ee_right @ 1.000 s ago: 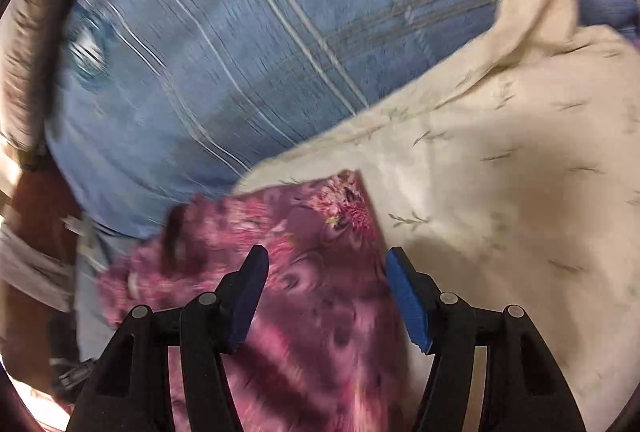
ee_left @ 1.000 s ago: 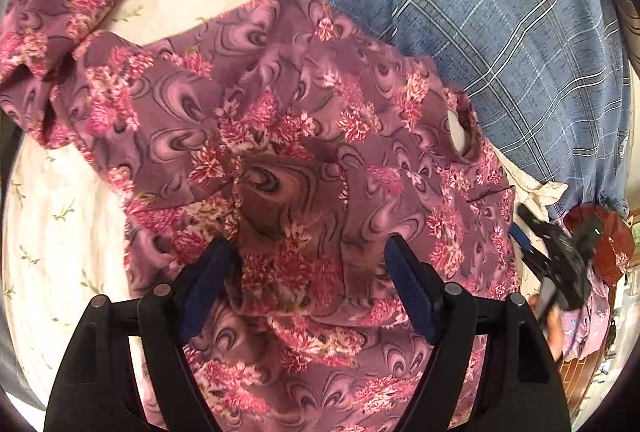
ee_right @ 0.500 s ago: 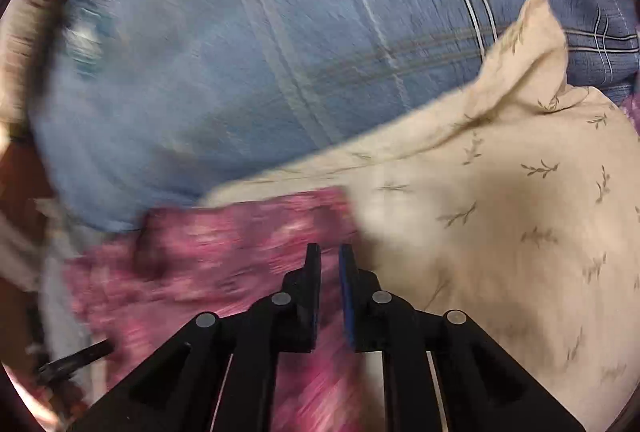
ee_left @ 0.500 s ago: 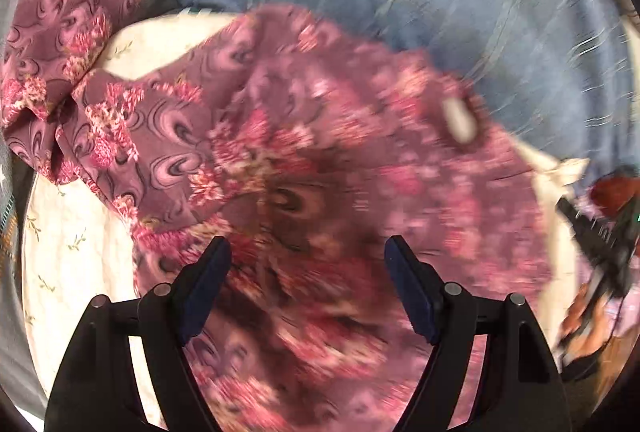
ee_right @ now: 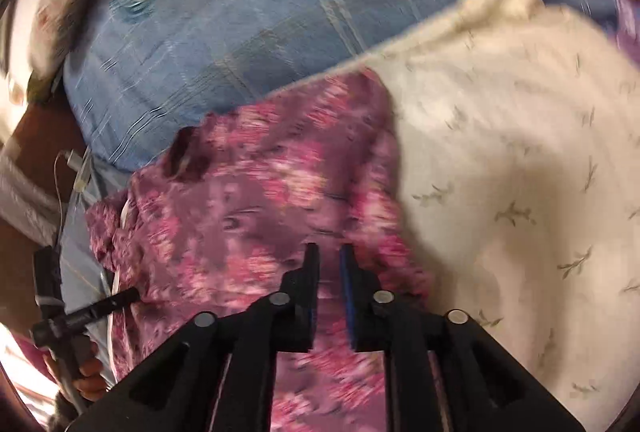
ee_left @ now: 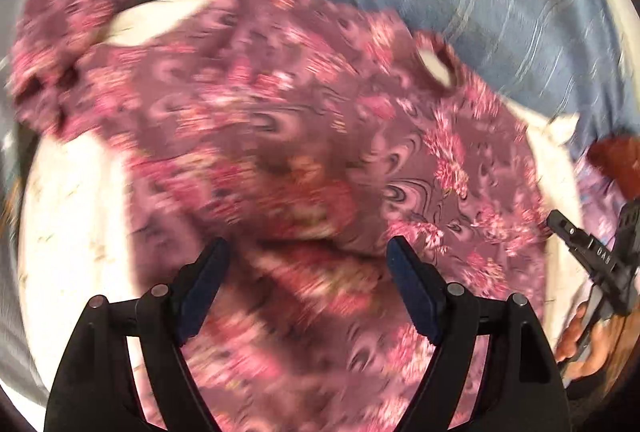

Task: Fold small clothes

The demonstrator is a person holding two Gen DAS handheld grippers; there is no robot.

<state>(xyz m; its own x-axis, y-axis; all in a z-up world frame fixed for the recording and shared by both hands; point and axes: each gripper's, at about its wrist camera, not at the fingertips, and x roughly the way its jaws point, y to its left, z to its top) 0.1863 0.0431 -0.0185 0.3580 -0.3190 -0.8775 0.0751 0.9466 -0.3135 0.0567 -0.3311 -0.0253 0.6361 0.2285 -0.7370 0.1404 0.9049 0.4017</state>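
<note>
1. this is a home, most likely a bedroom: everything lies on soft bedding, not on a hard surface.
2. a cream sheet point(ee_right: 520, 160) printed with small leafy sprigs covers the bed and shows in both wrist views.
3. behind it lies a blue checked blanket point(ee_right: 248, 32) with pale stripes and a round badge, rumpled as on a used bed.
4. a maroon floral garment point(ee_left: 320, 136) is spread over the cream sheet, household laundry.
5. a white charging cable point(ee_right: 74, 168) trails at the bed's edge beside the blanket, the sort left by a bedside.
</note>
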